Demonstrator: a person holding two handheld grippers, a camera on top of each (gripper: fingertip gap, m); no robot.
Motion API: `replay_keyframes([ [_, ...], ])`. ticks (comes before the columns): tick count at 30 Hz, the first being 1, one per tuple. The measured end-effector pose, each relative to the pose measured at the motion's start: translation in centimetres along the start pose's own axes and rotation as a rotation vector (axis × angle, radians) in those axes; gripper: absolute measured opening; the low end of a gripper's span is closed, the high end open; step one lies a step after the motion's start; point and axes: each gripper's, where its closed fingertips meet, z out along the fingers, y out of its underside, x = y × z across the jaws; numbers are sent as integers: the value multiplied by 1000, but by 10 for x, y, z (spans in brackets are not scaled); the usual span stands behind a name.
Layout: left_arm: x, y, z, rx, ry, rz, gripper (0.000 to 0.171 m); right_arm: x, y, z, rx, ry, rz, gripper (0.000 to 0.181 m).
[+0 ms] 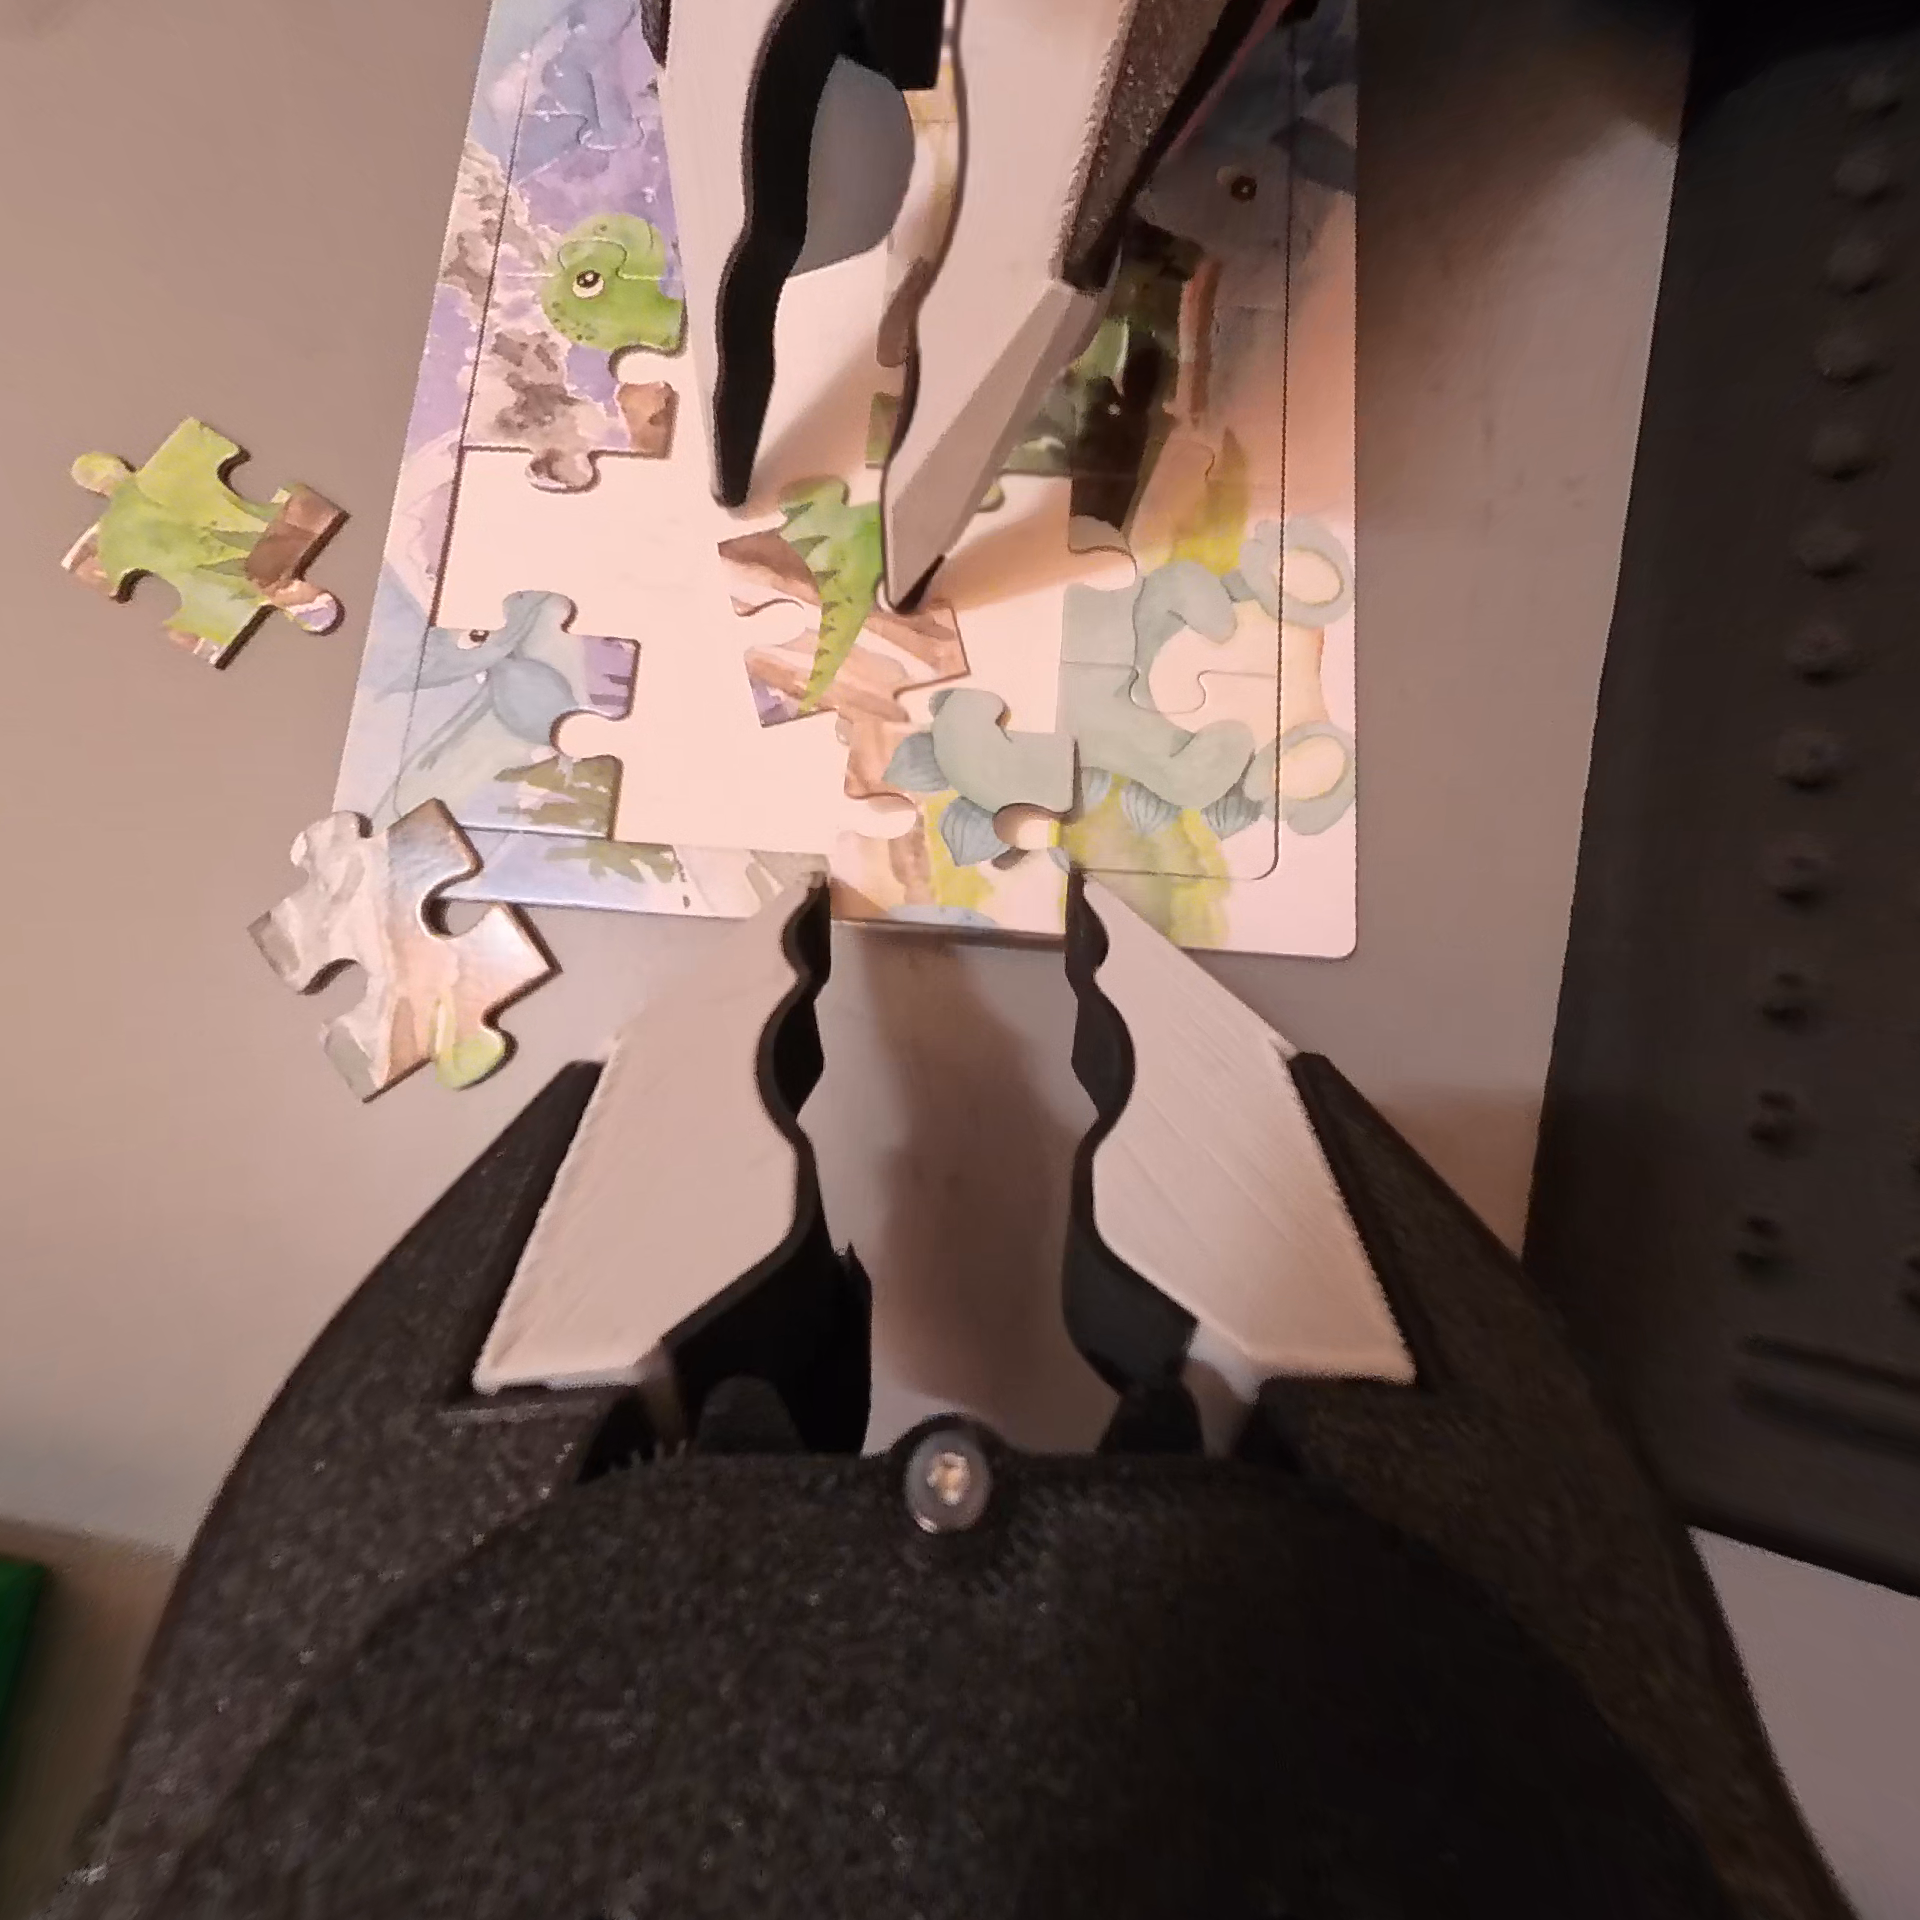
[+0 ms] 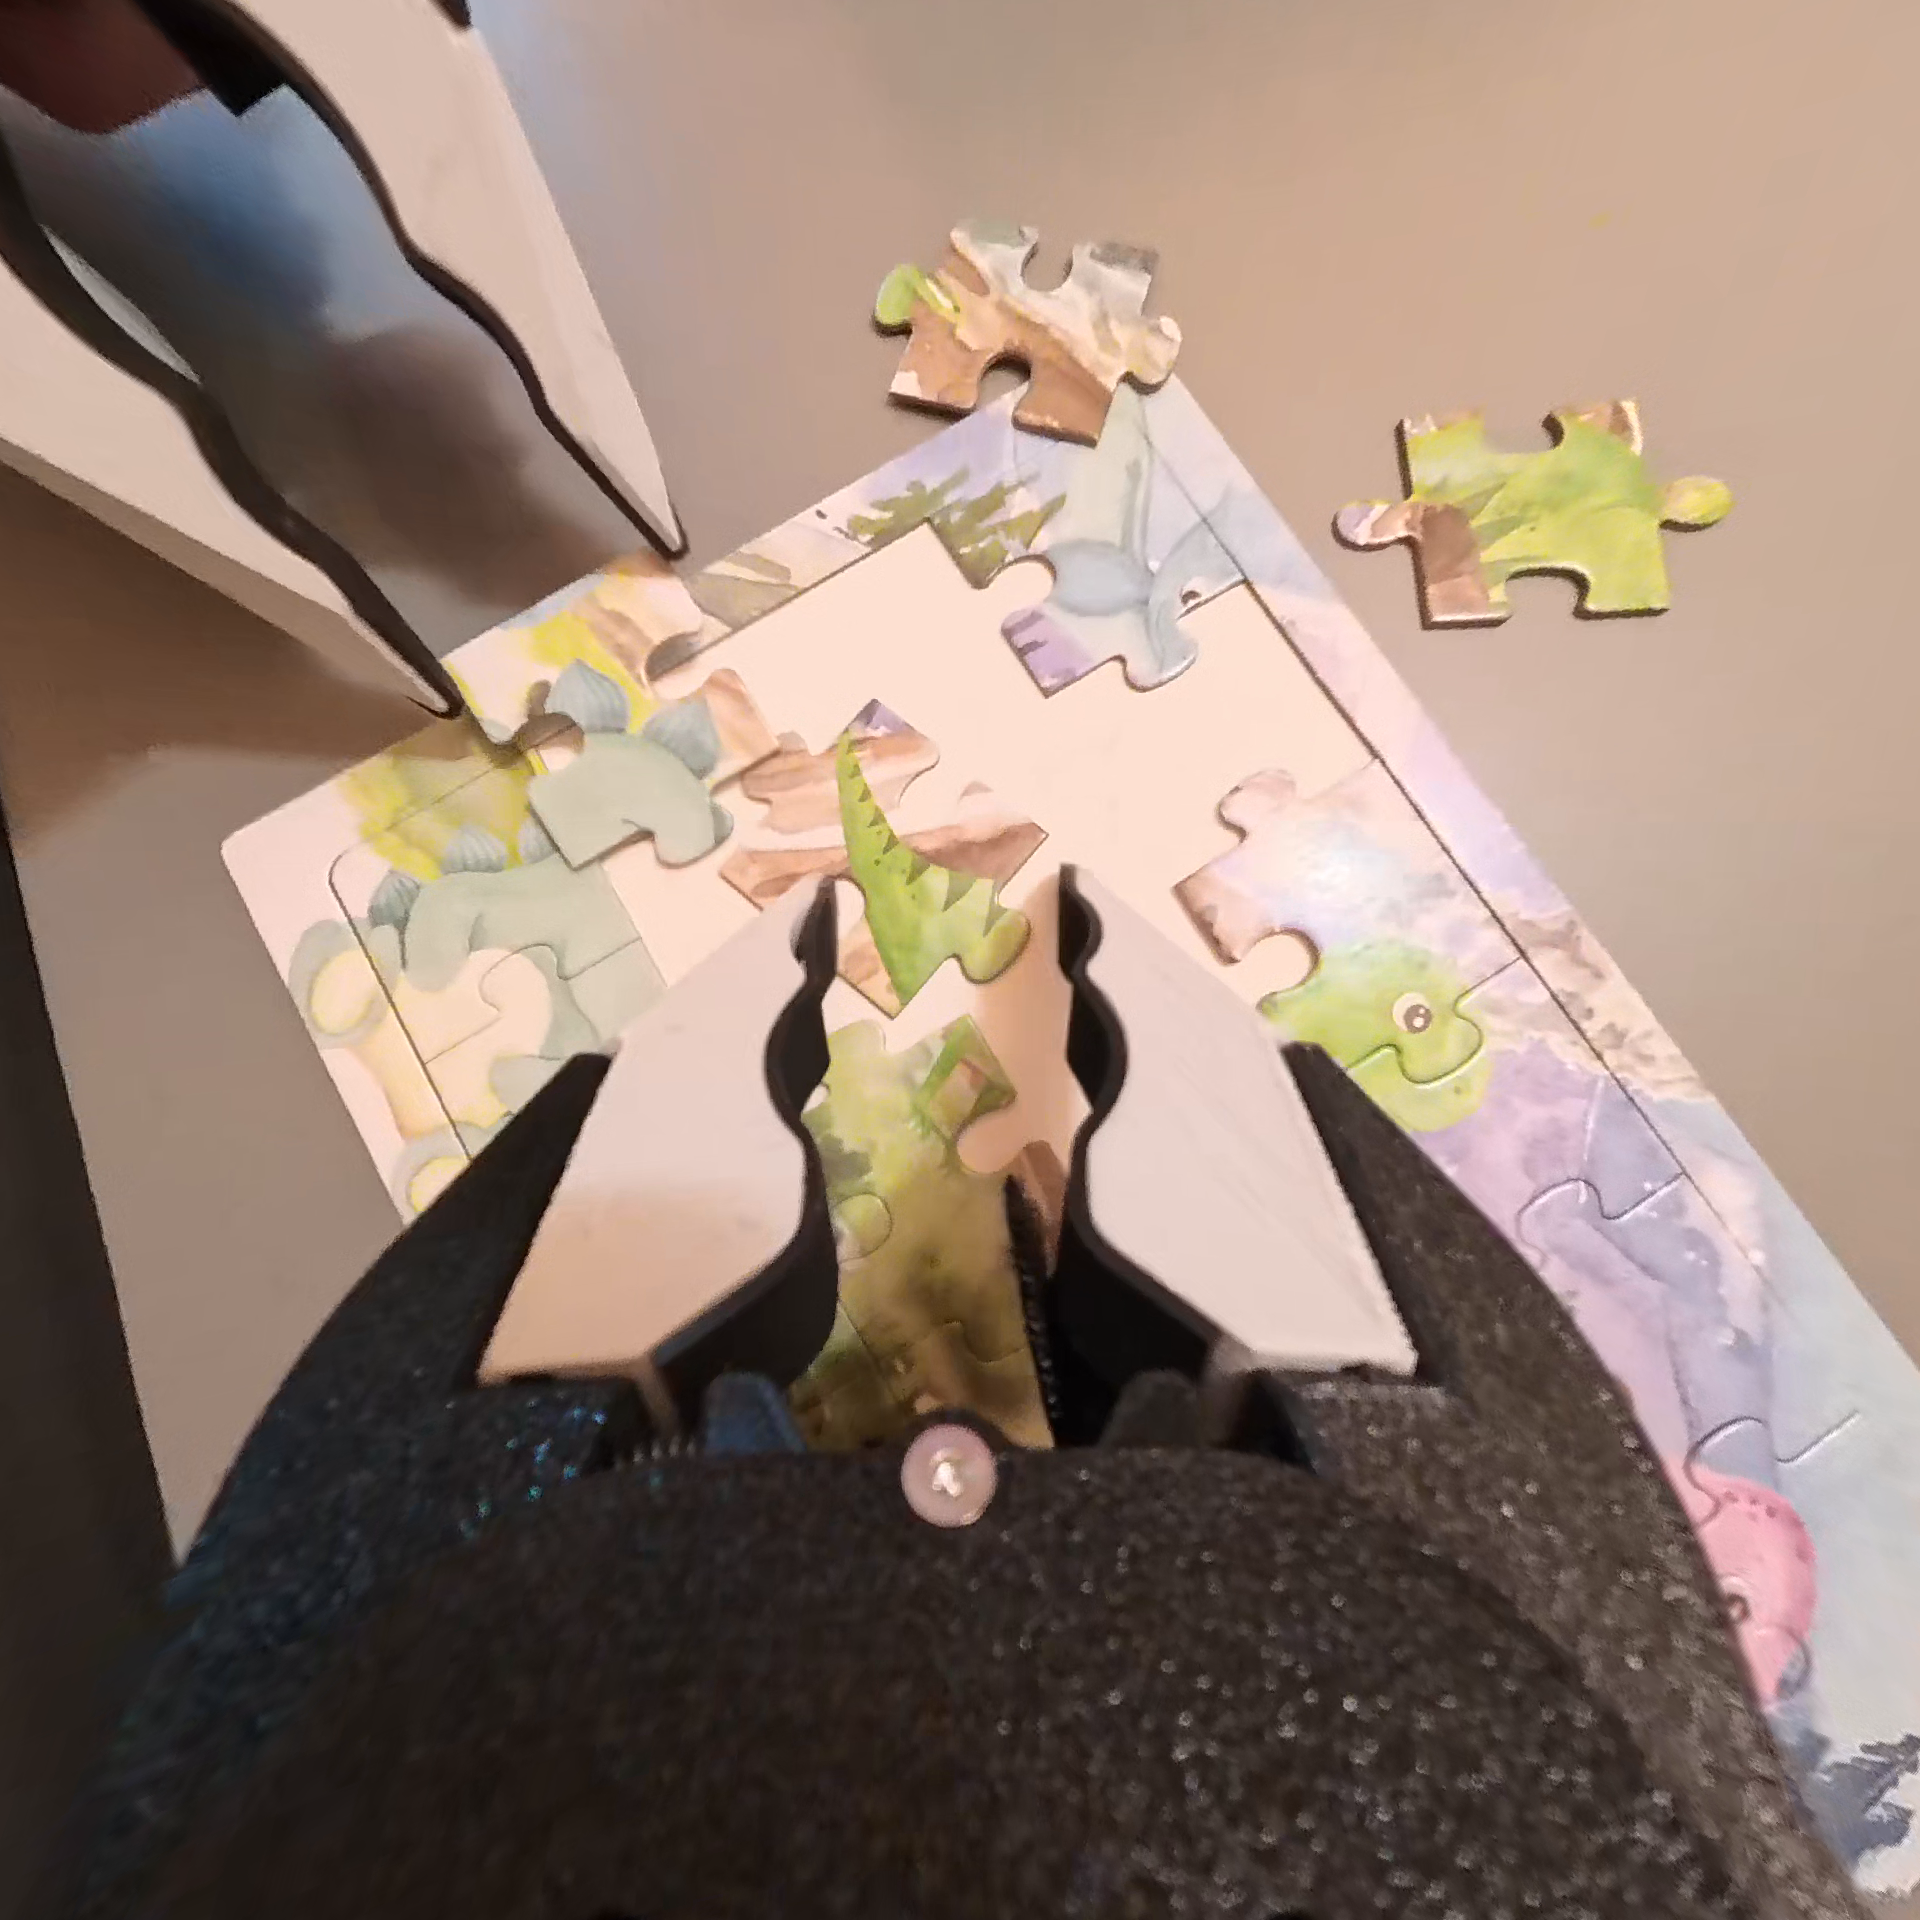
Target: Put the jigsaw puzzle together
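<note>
Cardboard tail piece [image 2: 914, 883] lay loose mid-tray [image 2: 1132, 727], at twelve o'clock of the right gripper [image 2: 940, 914], whose jaws stood apart, empty; the left gripper [image 1: 945, 894], likewise agape, hovered at the tray's edge; a careless nudge might have skewed neighbouring pieces.

Puzzle tray [image 1: 1320, 914] far end hidden behind right claw [image 1: 821, 551].
</note>
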Motion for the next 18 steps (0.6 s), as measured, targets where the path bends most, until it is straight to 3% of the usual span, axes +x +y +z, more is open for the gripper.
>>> replay_keyframes([
  [3,1,4,-4,1,-5,-12,45,-11,-4,0,5,-46,-45,49],
  [6,1,7,-7,3,-16,-19,45,-22,-9,-2,9,-112,-94,68],
  [9,0,9,-10,3,-28,-22,45,-23,-5,2,-40,-87,-110,75],
  [18,1,8,-11,15,-27,-21,45,-17,-5,6,-24,-33,-74,56],
])
